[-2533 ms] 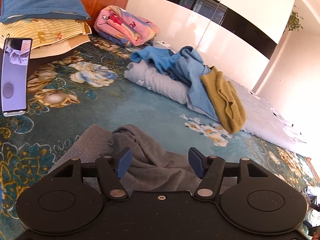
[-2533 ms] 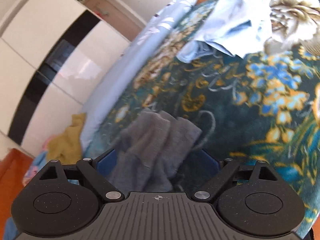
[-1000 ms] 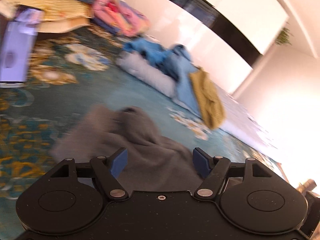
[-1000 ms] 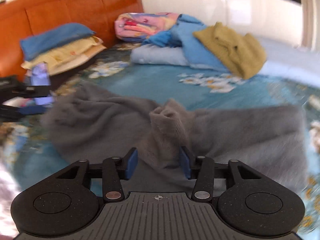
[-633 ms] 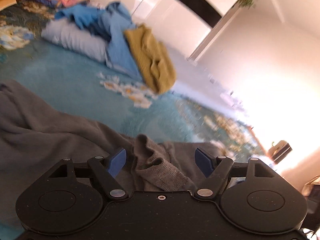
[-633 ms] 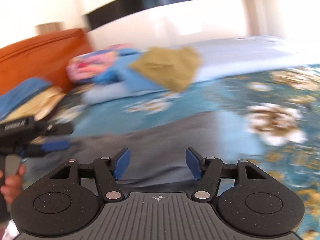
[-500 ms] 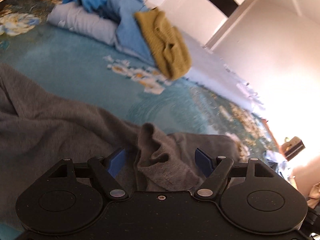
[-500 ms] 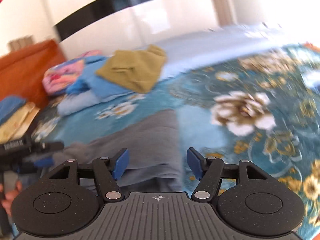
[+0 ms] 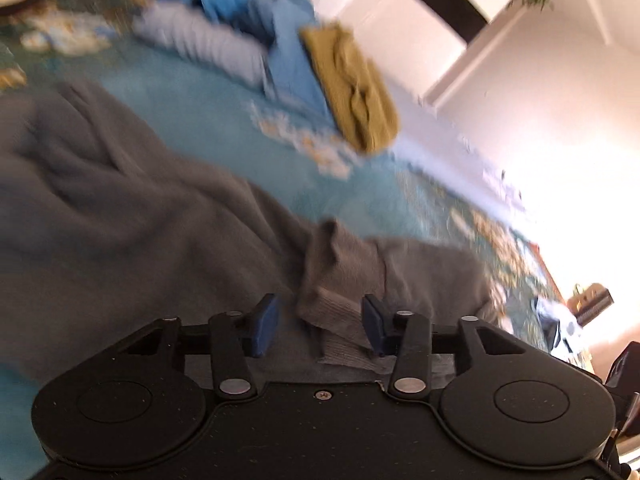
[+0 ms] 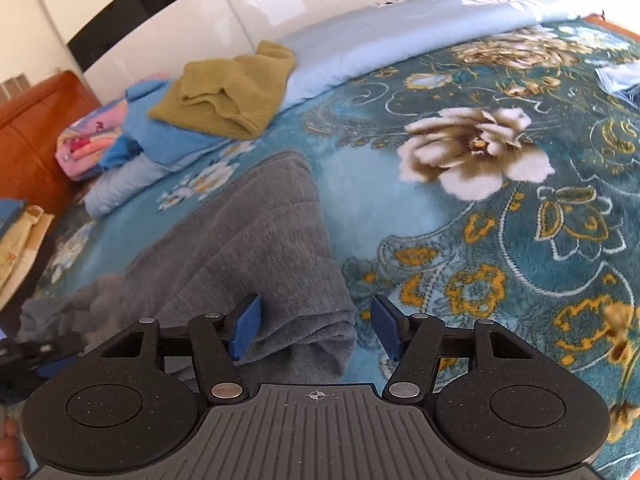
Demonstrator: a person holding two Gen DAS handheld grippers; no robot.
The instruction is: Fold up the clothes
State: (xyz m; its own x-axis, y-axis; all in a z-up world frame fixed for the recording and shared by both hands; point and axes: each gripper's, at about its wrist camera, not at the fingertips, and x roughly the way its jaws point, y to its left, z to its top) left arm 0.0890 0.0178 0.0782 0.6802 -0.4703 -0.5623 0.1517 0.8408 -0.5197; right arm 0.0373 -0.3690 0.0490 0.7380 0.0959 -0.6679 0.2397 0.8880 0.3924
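Note:
A grey garment point(image 9: 140, 216) lies spread on the teal floral blanket point(image 10: 480, 240). In the left wrist view a raised fold of its hem point(image 9: 340, 280) stands between the blue pads of my left gripper point(image 9: 319, 328). Those jaws are closing; the fold is against the right pad, with a gap at the left pad. In the right wrist view the grey garment point(image 10: 256, 232) ends in a rolled corner between the pads of my right gripper point(image 10: 316, 326). Its jaws are closing too, with bare blanket showing beside the right pad. The left gripper point(image 10: 40, 356) shows blurred at the lower left.
An olive sweater point(image 10: 228, 92) lies on blue clothes point(image 10: 160, 132) at the back of the bed, with a pink folded blanket point(image 10: 88, 140) by the orange headboard point(image 10: 28, 128). A pale blue quilt point(image 10: 400, 28) runs along the far side before white wardrobe doors.
My right gripper has let go of the bunched grey fabric and swung to the garment's right-hand corner. My left gripper has moved along the hem, and its jaws have narrowed around the raised fold.

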